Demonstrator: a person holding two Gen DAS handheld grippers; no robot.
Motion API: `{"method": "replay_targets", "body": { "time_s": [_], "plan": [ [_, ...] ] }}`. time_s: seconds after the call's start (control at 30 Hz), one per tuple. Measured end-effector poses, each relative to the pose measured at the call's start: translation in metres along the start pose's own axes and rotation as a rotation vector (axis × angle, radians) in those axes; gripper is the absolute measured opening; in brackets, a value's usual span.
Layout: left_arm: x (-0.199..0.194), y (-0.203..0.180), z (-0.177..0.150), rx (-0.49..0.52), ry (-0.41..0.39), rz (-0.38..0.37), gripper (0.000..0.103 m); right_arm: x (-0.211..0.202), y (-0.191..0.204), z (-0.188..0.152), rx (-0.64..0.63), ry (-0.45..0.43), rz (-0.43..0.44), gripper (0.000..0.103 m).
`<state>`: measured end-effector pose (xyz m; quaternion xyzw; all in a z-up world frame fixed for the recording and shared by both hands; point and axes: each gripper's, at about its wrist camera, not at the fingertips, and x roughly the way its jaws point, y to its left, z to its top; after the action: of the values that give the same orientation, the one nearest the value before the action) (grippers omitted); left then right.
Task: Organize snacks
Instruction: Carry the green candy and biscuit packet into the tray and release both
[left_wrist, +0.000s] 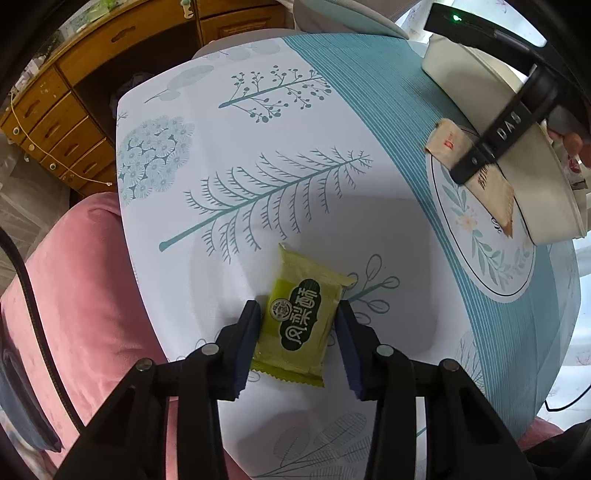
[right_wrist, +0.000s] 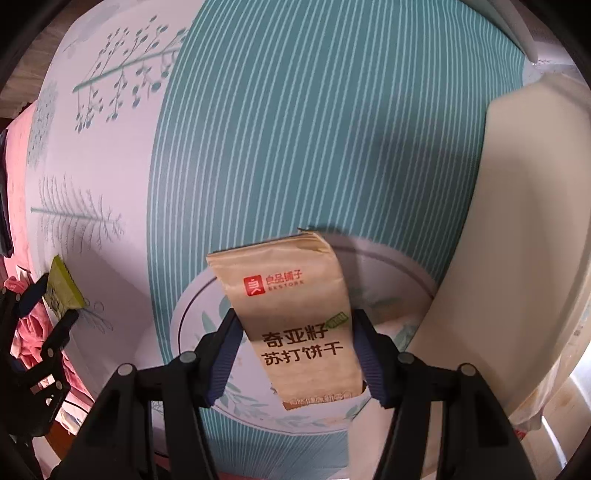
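A green pineapple-cake packet (left_wrist: 301, 317) lies on the patterned tablecloth (left_wrist: 258, 122). My left gripper (left_wrist: 298, 314) has a pad on each side of it, touching or nearly so. It also shows small at the left of the right wrist view (right_wrist: 62, 291). My right gripper (right_wrist: 295, 325) is shut on a tan soda-cracker packet (right_wrist: 295, 314) and holds it just above the cloth, next to a cream storage box (right_wrist: 517, 240). From the left wrist view the right gripper (left_wrist: 469, 166) and cracker packet (left_wrist: 448, 142) sit at the box's wall (left_wrist: 535, 177).
The table carries a white and teal striped cloth with leaf prints (right_wrist: 295, 110). A pink cushioned seat (left_wrist: 74, 288) lies at the table's left. A wooden desk with drawers (left_wrist: 74, 92) stands beyond. A black cable (left_wrist: 33, 306) crosses the cushion.
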<state>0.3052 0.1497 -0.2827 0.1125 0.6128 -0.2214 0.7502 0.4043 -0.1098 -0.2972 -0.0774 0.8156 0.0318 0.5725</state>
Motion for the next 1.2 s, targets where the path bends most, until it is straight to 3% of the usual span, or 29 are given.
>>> {"method": "replay_targets", "body": {
  "time_s": [0.23, 0.5, 0.7, 0.87, 1.2],
  "plan": [
    [-0.001, -0.003, -0.011, -0.092, 0.024, -0.010, 0.038, -0.005, -0.006, -0.025, 0.023, -0.004, 0.127, 0.058],
    [-0.013, 0.005, -0.033, -0.357, 0.001, -0.102, 0.038, -0.017, -0.015, -0.067, 0.059, -0.120, 0.305, 0.058],
    [-0.033, -0.005, -0.050, -0.525, -0.034, -0.145, 0.038, -0.028, -0.016, -0.108, 0.098, -0.213, 0.346, 0.058],
    [-0.060, -0.029, -0.044, -0.556, -0.081, -0.116, 0.038, -0.047, -0.012, -0.148, 0.048, -0.311, 0.342, 0.058],
    [-0.128, -0.103, -0.020, -0.588, -0.244, -0.170, 0.038, -0.102, -0.018, -0.215, -0.071, -0.501, 0.359, 0.058]
  ]
}}
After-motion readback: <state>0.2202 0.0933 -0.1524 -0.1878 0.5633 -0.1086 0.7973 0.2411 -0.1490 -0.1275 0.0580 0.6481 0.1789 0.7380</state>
